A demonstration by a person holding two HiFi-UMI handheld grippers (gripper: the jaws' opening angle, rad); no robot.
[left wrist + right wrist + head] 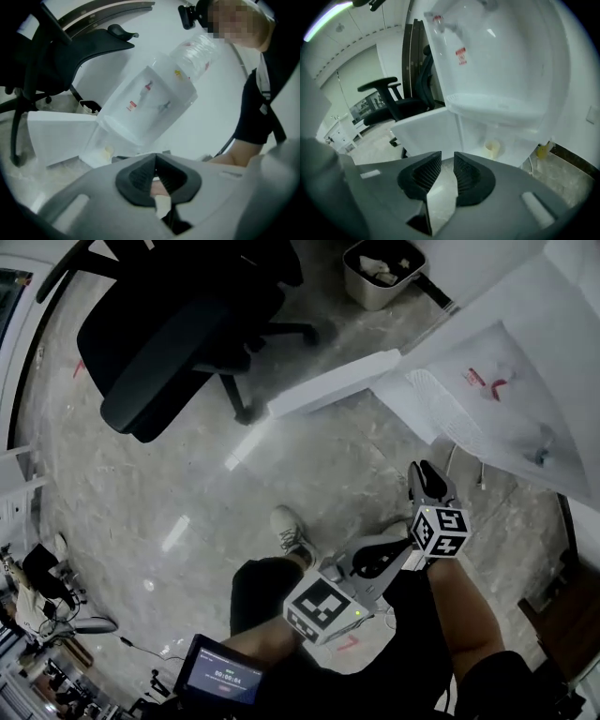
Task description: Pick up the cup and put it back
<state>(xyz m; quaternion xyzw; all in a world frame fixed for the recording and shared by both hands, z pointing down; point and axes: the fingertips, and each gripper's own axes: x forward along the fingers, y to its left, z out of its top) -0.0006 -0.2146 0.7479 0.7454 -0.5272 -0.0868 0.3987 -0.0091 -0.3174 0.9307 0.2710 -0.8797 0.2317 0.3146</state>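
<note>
Before the white dispenser [501,61], the left tool [155,157] is closed empty and the right tool [447,161] stands slightly apart, empty.

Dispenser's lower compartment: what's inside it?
A pale cup stands inside, with the door swung open. The right tongs cover the floor in front of it; its contents can't be seen.

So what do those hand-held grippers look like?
The left hand-held gripper and right hand-held gripper are grey, with black ribbed pads. Each carries a white cube printed with black square markers.
</note>
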